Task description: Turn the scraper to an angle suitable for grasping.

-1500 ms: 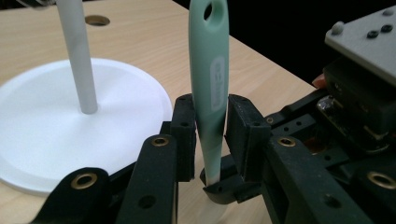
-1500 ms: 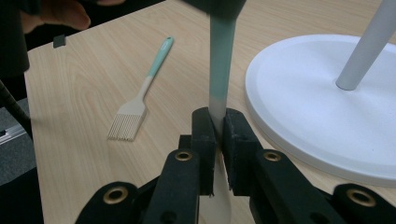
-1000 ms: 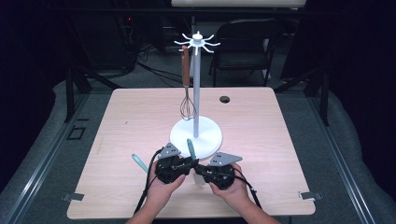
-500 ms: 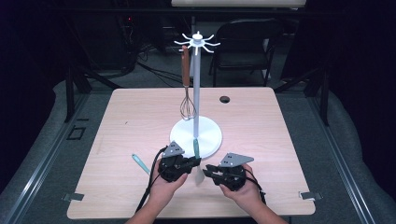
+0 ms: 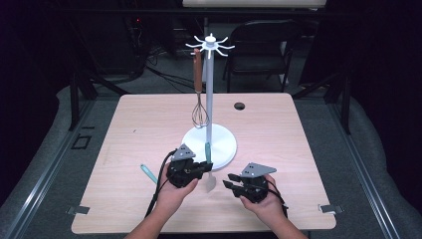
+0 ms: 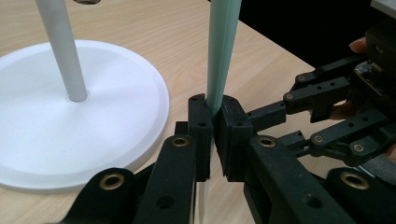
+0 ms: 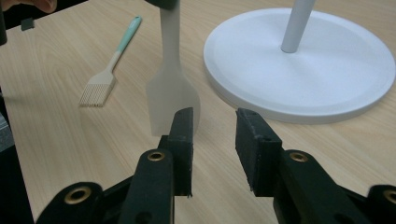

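Left gripper (image 5: 203,167) pinching a spatula (image 5: 209,169) beside the stand (image 5: 219,144).
The spatula's pale green handle is clamped between the closed left jaws, blade hanging just above the table (image 5: 139,129). The right gripper (image 5: 230,181), jaws just opened and empty, sits near the blade. A brush (image 7: 111,70) lies further left.

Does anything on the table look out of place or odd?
Only the brush: it lies loose on the table left of the stand's base, while the whisk hangs from the stand. No spill or damage is visible.
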Tool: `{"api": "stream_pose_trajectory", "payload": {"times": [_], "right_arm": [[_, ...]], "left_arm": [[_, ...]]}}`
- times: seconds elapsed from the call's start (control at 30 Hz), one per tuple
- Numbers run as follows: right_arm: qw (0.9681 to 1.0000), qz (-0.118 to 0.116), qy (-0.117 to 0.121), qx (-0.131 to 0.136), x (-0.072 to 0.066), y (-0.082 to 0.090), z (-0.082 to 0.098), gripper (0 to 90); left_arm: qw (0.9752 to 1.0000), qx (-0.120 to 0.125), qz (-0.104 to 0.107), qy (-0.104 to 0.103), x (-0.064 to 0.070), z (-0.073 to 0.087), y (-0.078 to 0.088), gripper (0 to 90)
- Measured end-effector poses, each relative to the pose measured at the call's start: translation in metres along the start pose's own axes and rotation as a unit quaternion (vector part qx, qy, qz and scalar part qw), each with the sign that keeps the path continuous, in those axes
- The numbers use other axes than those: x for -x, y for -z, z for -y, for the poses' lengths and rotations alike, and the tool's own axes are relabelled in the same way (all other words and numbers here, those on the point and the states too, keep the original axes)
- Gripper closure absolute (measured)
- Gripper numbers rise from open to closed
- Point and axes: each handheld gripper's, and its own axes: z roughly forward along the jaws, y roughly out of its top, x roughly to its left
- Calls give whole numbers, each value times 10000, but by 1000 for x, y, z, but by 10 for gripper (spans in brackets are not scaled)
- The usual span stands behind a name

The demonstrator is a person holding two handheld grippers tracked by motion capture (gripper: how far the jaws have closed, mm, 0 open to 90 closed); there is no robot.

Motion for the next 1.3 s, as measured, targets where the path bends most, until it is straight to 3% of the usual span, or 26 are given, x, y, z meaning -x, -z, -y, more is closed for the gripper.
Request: {"api": "stream_pose_trajectory", "payload": {"times": [0.3,0.67,0.9,0.93,1.0,1.3], "right_arm": [[9998,7,-148,-103,5,2,1,648],[9990,-19,-206,-402,8,1,2,602],[9979,-23,-232,-599,8,0,3,590],[9977,-15,-234,-644,8,-1,3,589],[9975,-4,-233,-670,9,0,4,587],[9964,24,-285,-803,12,2,3,583]], "left_arm": [[10000,-20,-60,-13,-5,-8,7,847],[9996,-27,-156,-221,-8,-27,16,848],[9993,5,-146,-352,-8,-45,24,848],[9991,31,-232,-364,-6,-47,25,848],[9991,10,-112,-402,-7,-54,28,848],[9984,97,-114,-536,-7,-82,39,848]]}}
